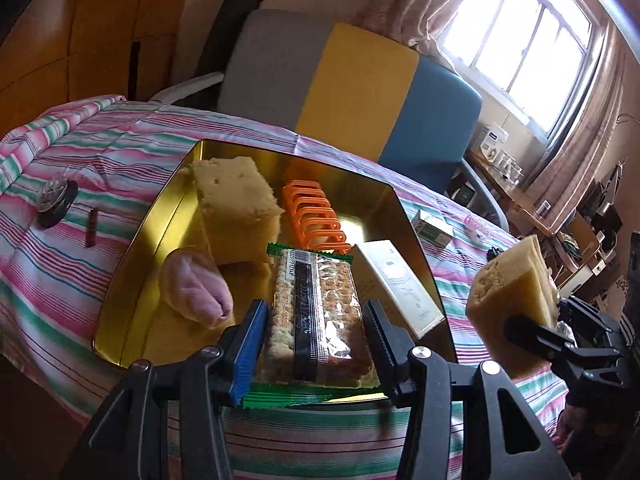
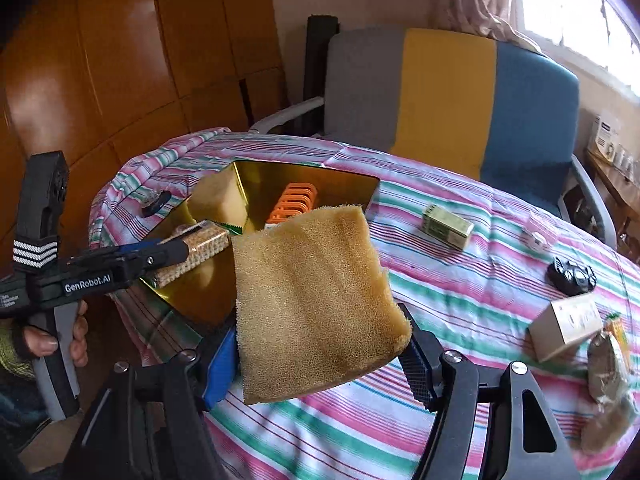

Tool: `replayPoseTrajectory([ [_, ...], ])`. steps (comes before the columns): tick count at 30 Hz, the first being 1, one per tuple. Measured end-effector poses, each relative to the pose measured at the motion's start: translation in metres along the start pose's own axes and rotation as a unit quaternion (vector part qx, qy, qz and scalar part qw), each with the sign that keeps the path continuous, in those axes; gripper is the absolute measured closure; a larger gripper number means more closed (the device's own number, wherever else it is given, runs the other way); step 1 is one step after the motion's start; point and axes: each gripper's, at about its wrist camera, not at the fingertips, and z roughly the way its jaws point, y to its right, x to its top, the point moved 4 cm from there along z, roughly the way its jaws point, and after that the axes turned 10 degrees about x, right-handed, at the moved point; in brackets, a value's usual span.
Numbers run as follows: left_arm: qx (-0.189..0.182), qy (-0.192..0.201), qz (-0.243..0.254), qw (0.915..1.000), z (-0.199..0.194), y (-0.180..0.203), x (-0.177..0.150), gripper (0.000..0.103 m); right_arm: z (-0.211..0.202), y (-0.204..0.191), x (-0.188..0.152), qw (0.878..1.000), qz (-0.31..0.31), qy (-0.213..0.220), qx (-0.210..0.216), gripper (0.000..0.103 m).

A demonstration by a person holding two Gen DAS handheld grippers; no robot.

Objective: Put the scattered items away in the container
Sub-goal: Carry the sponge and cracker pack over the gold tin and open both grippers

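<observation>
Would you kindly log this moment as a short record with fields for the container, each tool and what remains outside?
container: gold tin on striped cloth
inside tin: sponge, orange rack, pink sock, white box
left tool: shut on cracker packet, over the tin
right tool: shut on yellow sponge, beside the tin
outside tin: green box, black remote, beige box

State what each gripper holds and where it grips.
Left gripper: clear-wrapped cracker packet, clamped across its long sides. Right gripper: yellow sponge, pinched by its lower edges.
</observation>
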Motion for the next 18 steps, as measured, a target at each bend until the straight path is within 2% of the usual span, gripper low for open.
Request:
replayPoseTrajectory([
  [8,0.013,-0.007,-0.006,0.9999,0.015,-0.016,0.002,0.053,0.053,-0.013,0.051,0.999,0.014,-0.005,0.032,0.033],
  [13,0.018,-0.008,-0.015,0.9997,0.021,-0.023,0.005,0.051,0.08,-0.024,0.083,0.999,0.02,0.005,0.039,0.032],
  [14,0.018,-0.008,-0.016,0.9997,0.022,-0.025,0.005,0.05,0.085,-0.025,0.089,0.999,0.026,0.009,0.038,0.029],
  [16,0.015,-0.007,-0.02,0.9997,0.021,-0.027,0.005,0.04,0.095,-0.024,0.099,0.998,0.042,0.009,0.051,0.026],
  [17,0.015,-0.006,-0.023,0.9996,0.021,-0.029,0.005,0.039,0.1,-0.022,0.1,0.997,0.053,0.005,0.057,0.016],
  [18,0.016,-0.006,-0.027,0.9995,0.021,-0.031,0.005,0.038,0.104,-0.02,0.101,0.996,0.063,0.0,0.062,0.011],
])
